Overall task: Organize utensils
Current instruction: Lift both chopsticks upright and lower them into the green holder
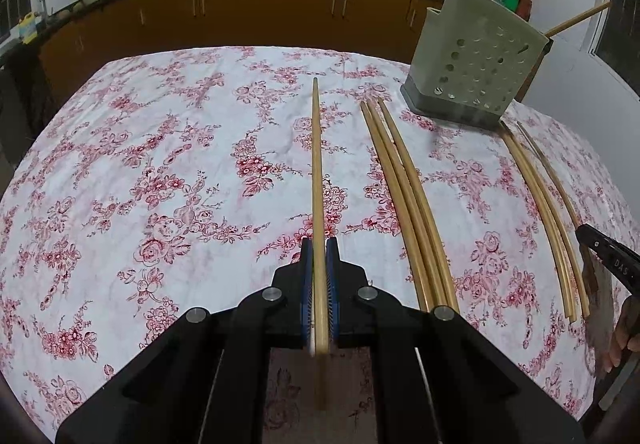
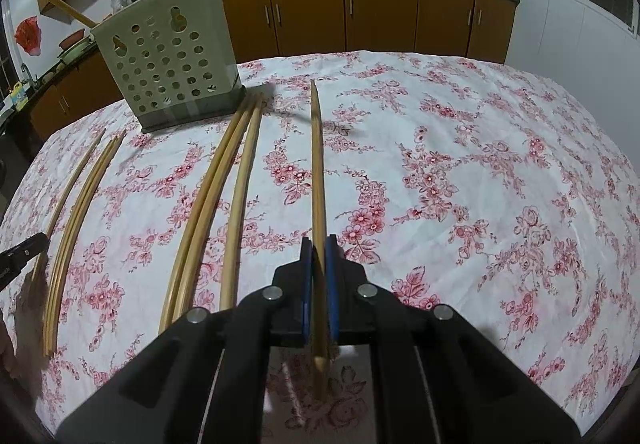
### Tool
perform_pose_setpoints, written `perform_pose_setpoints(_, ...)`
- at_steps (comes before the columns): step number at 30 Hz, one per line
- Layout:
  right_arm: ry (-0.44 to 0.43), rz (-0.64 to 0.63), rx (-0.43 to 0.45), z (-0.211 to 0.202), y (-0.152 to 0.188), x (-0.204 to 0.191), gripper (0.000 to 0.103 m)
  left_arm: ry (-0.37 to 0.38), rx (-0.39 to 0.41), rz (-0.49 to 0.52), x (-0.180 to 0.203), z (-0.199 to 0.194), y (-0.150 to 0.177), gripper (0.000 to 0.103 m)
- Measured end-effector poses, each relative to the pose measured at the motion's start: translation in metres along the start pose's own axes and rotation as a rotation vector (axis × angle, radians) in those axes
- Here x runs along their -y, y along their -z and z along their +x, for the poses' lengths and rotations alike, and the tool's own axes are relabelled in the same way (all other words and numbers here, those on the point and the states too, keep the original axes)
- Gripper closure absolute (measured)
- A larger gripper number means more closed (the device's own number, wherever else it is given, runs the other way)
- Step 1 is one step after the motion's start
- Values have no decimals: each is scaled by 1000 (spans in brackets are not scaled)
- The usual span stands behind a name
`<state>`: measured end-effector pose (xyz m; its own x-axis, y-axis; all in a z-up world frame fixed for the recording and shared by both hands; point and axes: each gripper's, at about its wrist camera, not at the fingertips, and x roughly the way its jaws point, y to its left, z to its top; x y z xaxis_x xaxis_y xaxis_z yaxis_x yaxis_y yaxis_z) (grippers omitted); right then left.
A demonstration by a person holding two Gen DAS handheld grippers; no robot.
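A light, stiff, slippery chopstick (image 1: pixel 316 179) is clamped near its thick end by each gripper (image 1: pixel 319 256), pointing straight ahead.

A floral-clothed table (image 1: pixel 160 163) carries loose chopsticks (image 1: pixel 404 195) and a perforated holder (image 1: pixel 476 63).

The slim pale wooden chopsticks (image 1: pixel 404 195) looked smooth and matt. The white, pink-flowered cloth (image 1: pixel 160 171) lay slightly creased. The perforated grey-green plastic holder (image 1: pixel 472 59) was dull, and the brown cabinet doors (image 2: pixel 380 11) glossy.
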<state>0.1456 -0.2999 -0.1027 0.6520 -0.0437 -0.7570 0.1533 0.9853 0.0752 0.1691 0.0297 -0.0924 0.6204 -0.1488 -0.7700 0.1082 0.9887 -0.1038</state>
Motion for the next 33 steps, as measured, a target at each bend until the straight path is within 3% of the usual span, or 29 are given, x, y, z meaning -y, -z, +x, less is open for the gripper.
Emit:
perform_pose_setpoints(5, -3, -3, 5, -1, 0, 0, 95, -1, 1, 6, 0, 0, 0, 96)
perform_pose_setpoints(8, -14, 6, 52, -16, -7, 2, 95, 6, 10, 7, 1, -4, -6, 96)
perform_pose_setpoints(19, -44, 44, 288, -85, -48, 11, 95, 55, 252, -22, -2, -75, -60, 96)
perform_pose_setpoints(33, -69, 45, 350, -104, -60, 7, 95, 65, 322, -46, 2, -94, -80, 96)
